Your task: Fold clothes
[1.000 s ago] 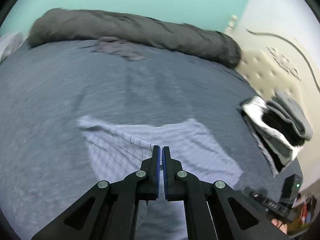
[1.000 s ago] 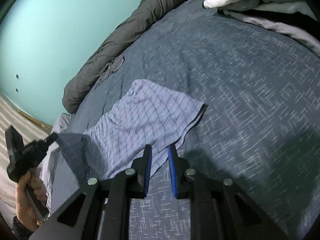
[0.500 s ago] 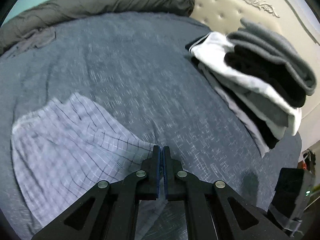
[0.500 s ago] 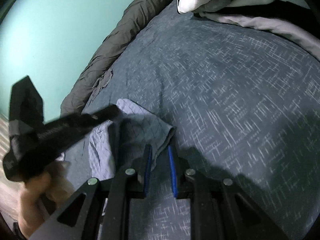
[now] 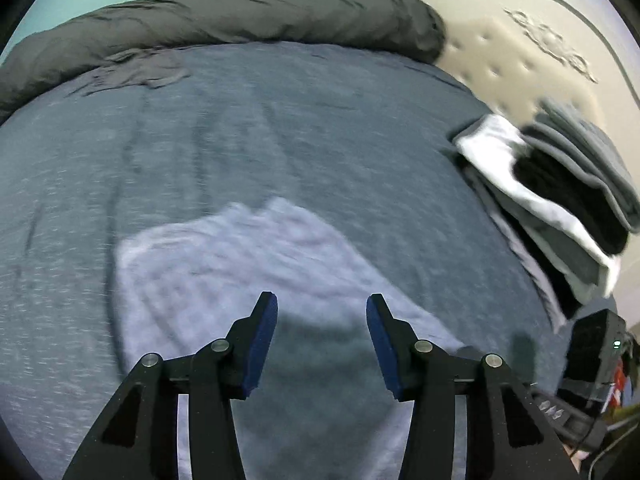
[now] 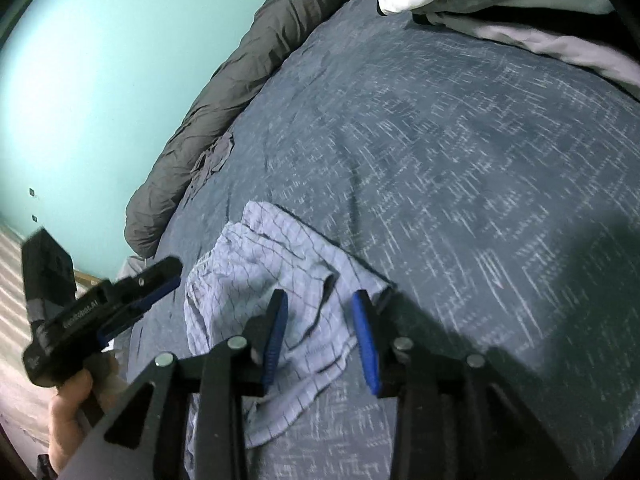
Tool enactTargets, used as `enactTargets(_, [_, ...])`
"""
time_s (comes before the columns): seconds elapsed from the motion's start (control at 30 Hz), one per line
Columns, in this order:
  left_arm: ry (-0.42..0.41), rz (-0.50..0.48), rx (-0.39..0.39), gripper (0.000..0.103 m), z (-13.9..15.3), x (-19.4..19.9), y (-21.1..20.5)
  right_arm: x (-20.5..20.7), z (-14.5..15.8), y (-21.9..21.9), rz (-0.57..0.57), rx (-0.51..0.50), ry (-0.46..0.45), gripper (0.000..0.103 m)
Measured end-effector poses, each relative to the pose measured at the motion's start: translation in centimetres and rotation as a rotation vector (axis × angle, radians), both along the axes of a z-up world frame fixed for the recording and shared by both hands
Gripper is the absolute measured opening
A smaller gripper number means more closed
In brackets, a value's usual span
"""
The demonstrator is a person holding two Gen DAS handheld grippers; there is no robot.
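Observation:
A light blue checked garment lies crumpled and doubled over on the grey-blue bedspread. My left gripper hovers over its near edge. Its jaws are opening, with nothing between the pads. In the right wrist view the same garment sits just under and ahead of my right gripper. Those jaws are opening too. A raised fold of the cloth stands near the gap, but the pads do not press on it. A hand holds the left gripper at the cloth's left side.
A stack of folded grey, black and white clothes rests at the right by the cream headboard. A rolled dark grey duvet runs along the far edge against the teal wall. A small dark garment lies beside it.
My left gripper was shut on the garment's edge and carried it across. Now its jaws stand apart and the cloth lies bunched on the bed. The right jaws have widened.

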State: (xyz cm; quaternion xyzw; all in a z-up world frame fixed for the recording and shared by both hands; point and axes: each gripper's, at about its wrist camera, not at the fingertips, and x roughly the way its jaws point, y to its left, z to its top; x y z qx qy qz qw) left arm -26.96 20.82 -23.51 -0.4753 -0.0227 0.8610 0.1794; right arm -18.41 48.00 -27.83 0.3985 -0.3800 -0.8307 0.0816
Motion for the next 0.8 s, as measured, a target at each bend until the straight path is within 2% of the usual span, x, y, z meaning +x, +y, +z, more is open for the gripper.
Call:
enactTargets(0.2, [0.000,0.053,-0.067,0.050,-0.9,-2.4,-3.5,-1.5,-0.1,-1.4,0.010,0.050,-0.018,0.033])
enactTargets(0.47, [-0.023,0.079,-0.098,0.050,-2.5,-5.8,-5.3,-2.8,-1.2,-3.0,0.032,0.114,-0.053,0.033])
enactTargets(0.6, [-0.028,0.085,-0.090,0.051,-2.8,-7.5,-5.4,-2.9,-1.3,-3.4,0.046,0.142,-0.050,0.033])
enactTargets(0.63, [-0.032,0.085,-0.089,0.051,-3.0,-7.9,-5.3,-2.9,-1.4,-3.5,0.048,0.148,-0.049,0.031])
enactTargets(0.73, [-0.041,0.082,-0.097,0.051,-3.4,-8.8,-4.8,-2.9,-1.5,-3.5,0.051,0.150,-0.046,0.014])
enactTargets(0.8, [-0.046,0.075,-0.101,0.051,-3.7,-9.5,-4.3,-2.9,-1.5,-3.5,0.057,0.148,-0.039,0.008])
